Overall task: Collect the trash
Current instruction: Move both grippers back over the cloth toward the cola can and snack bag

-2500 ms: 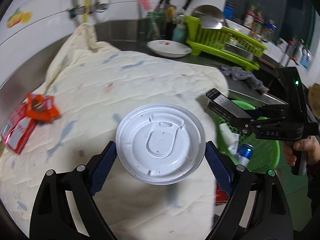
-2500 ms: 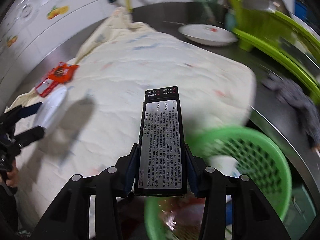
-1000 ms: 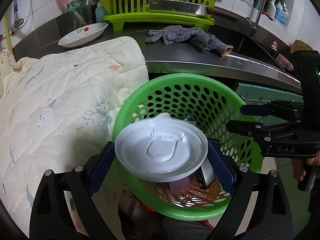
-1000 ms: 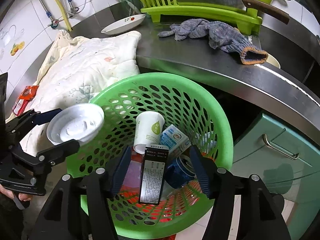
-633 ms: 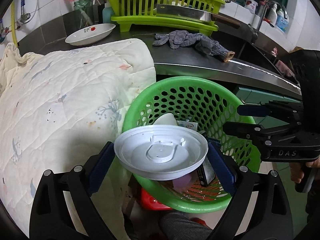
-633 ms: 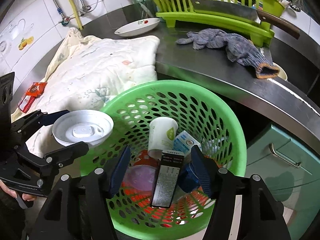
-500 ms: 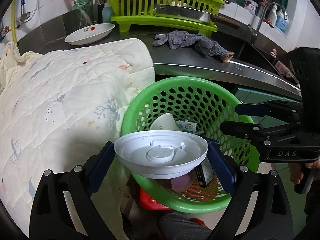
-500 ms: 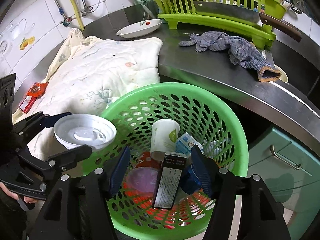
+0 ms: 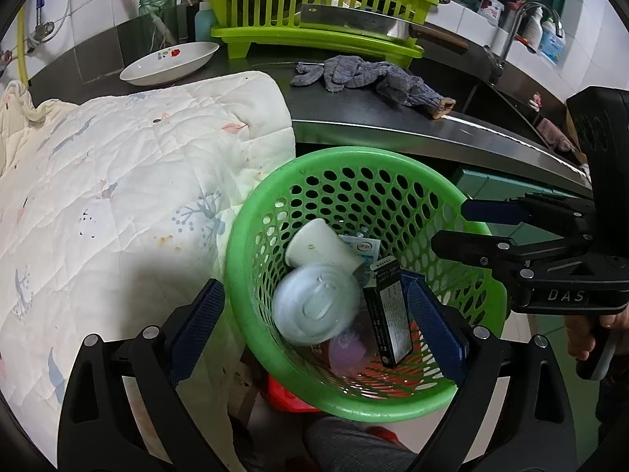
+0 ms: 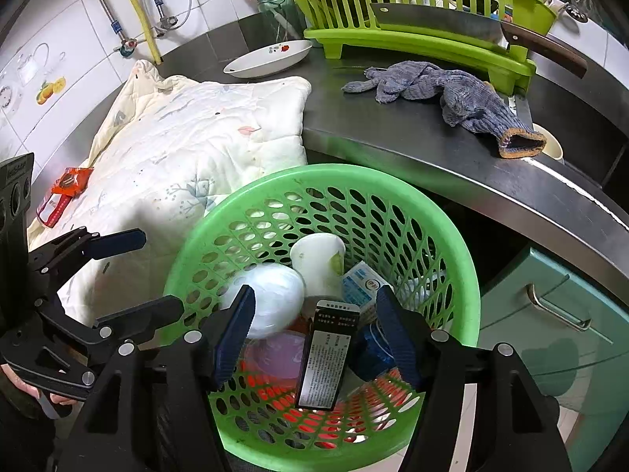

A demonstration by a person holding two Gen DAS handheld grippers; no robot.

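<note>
Lid [image 9: 316,306] now dropped into basket [image 9: 477,316]; both grippers [image 9: 314,328] [image 10: 312,332] spread, empty. Lift straight up, clear the rim.

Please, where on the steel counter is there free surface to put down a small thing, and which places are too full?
Free: the bare steel counter between the quilt and the grey gloves, and the strip from the gloves toward the counter's front edge. Crowded: around the white dish and green drying rack; the green basket already holds trash.

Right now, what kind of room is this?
Most likely a home kitchen: a green dish rack with a cleaver stands on the steel counter, and a tap rises at the back.
</note>
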